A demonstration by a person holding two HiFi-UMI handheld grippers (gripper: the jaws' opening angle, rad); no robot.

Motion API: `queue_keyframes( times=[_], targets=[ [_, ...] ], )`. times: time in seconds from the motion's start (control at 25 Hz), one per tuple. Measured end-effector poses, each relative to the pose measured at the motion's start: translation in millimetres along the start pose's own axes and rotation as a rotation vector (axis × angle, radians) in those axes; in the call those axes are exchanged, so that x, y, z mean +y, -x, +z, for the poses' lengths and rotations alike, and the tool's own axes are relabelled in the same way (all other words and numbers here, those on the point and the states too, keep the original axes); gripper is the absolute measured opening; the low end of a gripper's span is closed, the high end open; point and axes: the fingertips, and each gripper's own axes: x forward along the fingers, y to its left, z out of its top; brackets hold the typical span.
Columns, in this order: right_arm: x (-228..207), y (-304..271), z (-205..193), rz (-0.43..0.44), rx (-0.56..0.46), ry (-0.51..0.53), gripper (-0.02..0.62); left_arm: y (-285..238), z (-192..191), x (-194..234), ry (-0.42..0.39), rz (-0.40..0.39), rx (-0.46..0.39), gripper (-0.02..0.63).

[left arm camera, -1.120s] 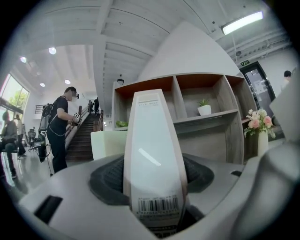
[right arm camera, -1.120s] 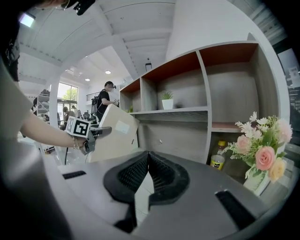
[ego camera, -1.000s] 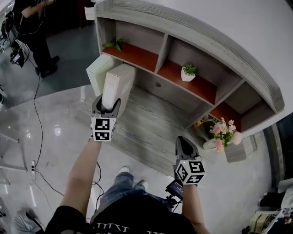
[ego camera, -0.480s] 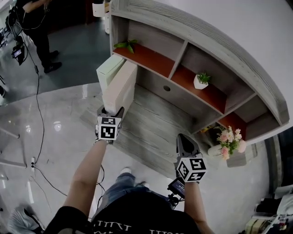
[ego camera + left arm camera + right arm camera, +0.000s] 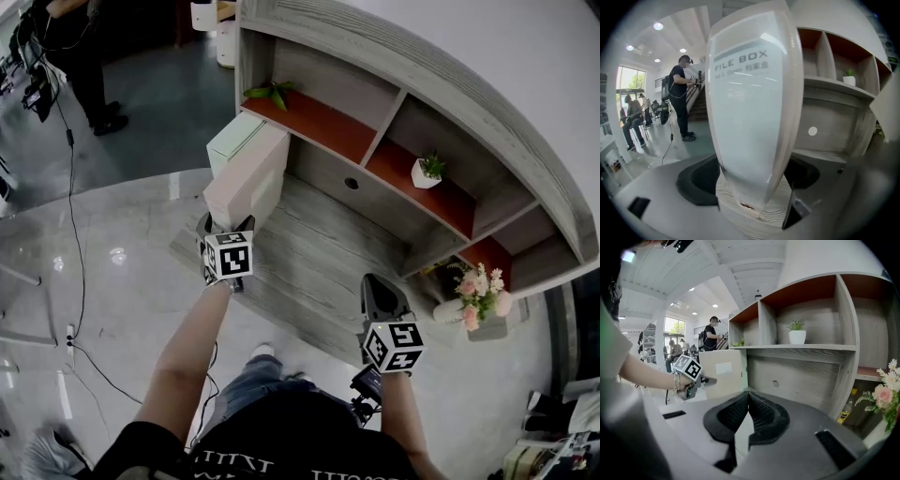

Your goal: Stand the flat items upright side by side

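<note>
File box, beige, stands upright at the left end of the worktop. Its lower end is on the wood grain and its labelled spine faces out. A second, paler file box stands upright just behind it, nearer the left edge. The two look side against side in the head view, though actual contact cannot be confirmed. Both sit in front of the left end of the shelf unit.

Left gripper is at the spine of the beige box. Its fingers have just been opening. The box is still between them, and the pads now look clear of its sides rather than pressing.

Right gripper hangs over the front edge of the worktop, well apart from the boxes. Its fingers are together with nothing in them.

Step in hand, as judged: letting go of a box just stood up.

- Both pads should be clear before any pull, or a dragging pad would tug the narrow base.
- The withdrawal should run straight back along the spine, with no roll of the wrist.
- The box is tall on a slim footing and close to the left edge, so a sideways nudge could tip it off.
- If it leans, the right gripper could steady its free face.
- Before leaving, the two spines should be checked for lining up.
</note>
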Motion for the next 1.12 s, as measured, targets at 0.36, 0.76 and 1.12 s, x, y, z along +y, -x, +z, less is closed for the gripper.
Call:
queue_keyframes(
  times=[0.36,0.76,1.12],
  targets=[
    [-2,-11,-2,-0.037,0.028,-0.036,0.015,-36,3,0,0.043,-0.022,0.059,0.422],
    [-2,-19,-10,-0.079,0.061,-0.046,0.015,-68,20,-16,0.065,-0.001,0.084,0.459],
    [-5,-26,-19,-0.121,0.078,-0.073,0.015,-91,27,-16,0.190,0.178,0.140,0.550]
  ],
)
